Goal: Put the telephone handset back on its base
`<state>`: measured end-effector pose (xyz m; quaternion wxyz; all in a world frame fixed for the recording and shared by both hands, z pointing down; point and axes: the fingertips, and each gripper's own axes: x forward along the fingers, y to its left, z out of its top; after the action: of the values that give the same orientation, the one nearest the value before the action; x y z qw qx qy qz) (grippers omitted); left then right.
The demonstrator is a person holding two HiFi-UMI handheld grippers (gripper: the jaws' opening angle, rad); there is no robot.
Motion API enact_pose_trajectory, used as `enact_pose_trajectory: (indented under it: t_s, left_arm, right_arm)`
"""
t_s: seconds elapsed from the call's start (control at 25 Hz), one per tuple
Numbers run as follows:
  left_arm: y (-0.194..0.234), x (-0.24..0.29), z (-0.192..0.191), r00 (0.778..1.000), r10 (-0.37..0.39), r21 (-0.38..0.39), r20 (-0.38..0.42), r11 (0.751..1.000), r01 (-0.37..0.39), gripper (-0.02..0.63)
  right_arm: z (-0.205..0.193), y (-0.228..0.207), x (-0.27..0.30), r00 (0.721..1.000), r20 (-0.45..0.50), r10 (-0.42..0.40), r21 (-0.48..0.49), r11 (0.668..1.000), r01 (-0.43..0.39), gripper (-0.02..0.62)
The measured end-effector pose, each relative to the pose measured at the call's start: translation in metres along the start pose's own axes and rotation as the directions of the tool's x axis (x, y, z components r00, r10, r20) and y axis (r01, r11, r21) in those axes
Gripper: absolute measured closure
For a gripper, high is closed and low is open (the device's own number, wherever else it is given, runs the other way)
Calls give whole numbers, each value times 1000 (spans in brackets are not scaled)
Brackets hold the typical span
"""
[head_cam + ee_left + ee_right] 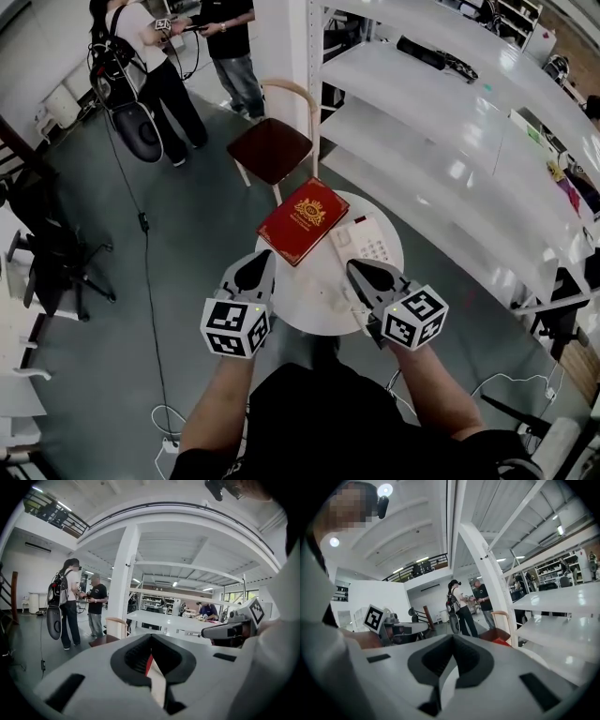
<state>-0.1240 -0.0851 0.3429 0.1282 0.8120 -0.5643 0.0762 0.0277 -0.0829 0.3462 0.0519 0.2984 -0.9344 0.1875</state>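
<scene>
Head view, nearest: forearms (223, 398) coming in from the bottom edge, one hand-held gripper in each hand
left hand-held gripper (256, 262): jaws shut together, nothing between them; over the near-left edge of the counter, tip toward the red book
right hand-held gripper (353, 267): jaws shut together, empty; over the near-right part of the counter, tip just short of the telephone
counter (309, 317): small, round, white top
telephone (364, 240): white, keypad up, on the counter's far-right part, just right of the book
handset: can't tell it apart from the white base, so seated or off is unclear
red book (302, 221): flat, gold emblem up, far-left part of the counter, corner over the rim
chair (273, 146): pale wood frame, dark red seat, just beyond the counter
shelving (441, 131): white, along the right
two people (178, 66): standing, top left, well away
</scene>
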Motion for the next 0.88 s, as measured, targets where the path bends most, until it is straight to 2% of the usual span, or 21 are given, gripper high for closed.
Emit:
enact_pose_trajectory:
  t_s: [0.24, 0.44, 0.64, 0.88]
  left_arm:
    - [9, 14, -19, 999, -29, 7, -27, 1000, 29, 597]
    - [25, 9, -44, 997, -70, -9, -30, 998, 69, 597]
    - [43, -4, -82, 996, -71, 1, -51, 997, 71, 597]
    - [58, -4, -125, 995, -65, -45, -75, 997, 62, 597]
  right_arm:
    - [-29, 5, 19, 996, -87, -2, 10, 1000, 2, 589]
    - [-60, 22, 36, 983, -176, -44, -14, 999, 42, 589]
    - [-105, 39, 54, 962, -265, -71, -36, 997, 64, 589]
    - [-158, 47, 75, 942, -328, -78, -38, 997, 69, 588]
